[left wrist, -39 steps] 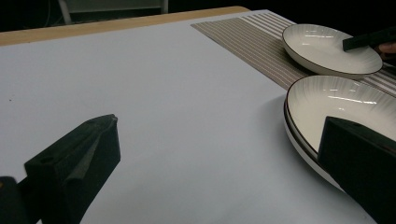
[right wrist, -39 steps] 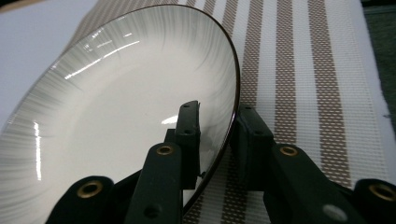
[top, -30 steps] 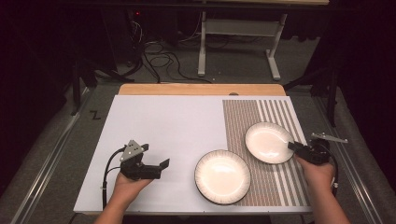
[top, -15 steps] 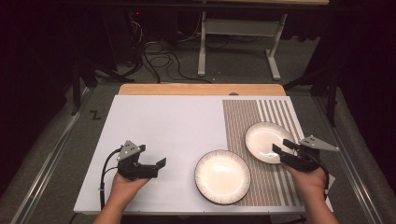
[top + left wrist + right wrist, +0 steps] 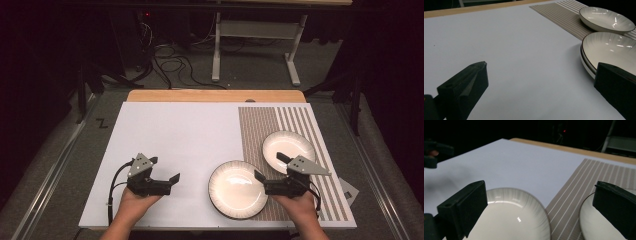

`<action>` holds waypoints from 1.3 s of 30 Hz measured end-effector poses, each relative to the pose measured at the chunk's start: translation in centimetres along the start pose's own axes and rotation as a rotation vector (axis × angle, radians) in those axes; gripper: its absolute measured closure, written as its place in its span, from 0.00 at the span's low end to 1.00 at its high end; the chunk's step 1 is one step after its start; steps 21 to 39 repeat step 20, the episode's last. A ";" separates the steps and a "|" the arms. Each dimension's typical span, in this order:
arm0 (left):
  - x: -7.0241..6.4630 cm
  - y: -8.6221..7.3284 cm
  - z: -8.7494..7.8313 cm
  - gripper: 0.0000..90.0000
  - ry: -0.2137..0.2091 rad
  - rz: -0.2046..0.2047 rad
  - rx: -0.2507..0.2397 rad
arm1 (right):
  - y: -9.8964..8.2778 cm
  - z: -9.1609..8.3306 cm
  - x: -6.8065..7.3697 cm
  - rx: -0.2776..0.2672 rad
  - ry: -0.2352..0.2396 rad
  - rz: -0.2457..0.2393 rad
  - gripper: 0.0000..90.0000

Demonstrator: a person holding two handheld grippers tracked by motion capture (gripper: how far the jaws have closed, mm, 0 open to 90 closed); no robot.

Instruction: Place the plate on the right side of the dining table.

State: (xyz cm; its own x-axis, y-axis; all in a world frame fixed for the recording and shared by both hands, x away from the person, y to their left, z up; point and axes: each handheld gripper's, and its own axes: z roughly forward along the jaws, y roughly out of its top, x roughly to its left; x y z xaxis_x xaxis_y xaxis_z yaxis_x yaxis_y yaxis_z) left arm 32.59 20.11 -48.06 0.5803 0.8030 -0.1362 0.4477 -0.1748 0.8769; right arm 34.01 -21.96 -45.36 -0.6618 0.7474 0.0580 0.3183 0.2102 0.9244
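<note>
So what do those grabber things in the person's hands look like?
Each is a black hand-held gripper with two chunky, blocky black jaws. The left hand-held gripper and the right hand-held gripper each carry a grey three-cornered plate on top, dotted with small holes. A black cable loops out from the left one. The person's forearms look bare, with no sleeves to be seen.

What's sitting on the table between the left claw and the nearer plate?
Nothing: the high view shows only bare white table between the left gripper and the nearer plate.
</note>
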 end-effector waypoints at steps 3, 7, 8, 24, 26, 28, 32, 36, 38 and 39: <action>-0.4 -0.1 0.4 0.00 -0.001 0.005 -0.006 | -1.5 0.2 0.4 0.045 0.021 -0.014 0.00; -0.5 0.0 0.4 0.00 -0.003 -0.012 -0.042 | -1.7 -0.2 0.2 0.029 0.026 -0.009 0.00; -0.4 0.0 0.4 0.00 -0.003 -0.017 -0.045 | -1.6 -0.5 0.0 0.010 0.021 -0.003 0.00; 0.3 -0.4 0.3 0.00 0.005 -0.067 -0.043 | -1.2 -0.4 -1.2 -0.005 0.021 0.031 0.00; 0.3 -0.4 0.3 0.00 0.005 -0.067 -0.043 | -1.2 -0.4 -1.2 -0.005 0.021 0.031 0.00; 0.3 -0.4 0.3 0.00 0.005 -0.067 -0.043 | -1.2 -0.4 -1.2 -0.005 0.021 0.031 0.00; 0.3 -0.4 0.3 0.00 0.005 -0.067 -0.043 | -1.2 -0.4 -1.2 -0.005 0.021 0.031 0.00; 0.3 -0.4 0.3 0.00 0.005 -0.067 -0.043 | -1.2 -0.4 -1.2 -0.005 0.021 0.031 0.00; 0.3 -0.4 0.3 0.00 0.005 -0.067 -0.043 | -1.2 -0.4 -1.2 -0.005 0.021 0.031 0.00; 0.3 -0.4 0.3 0.00 0.005 -0.067 -0.043 | -1.2 -0.4 -1.2 -0.005 0.021 0.031 0.00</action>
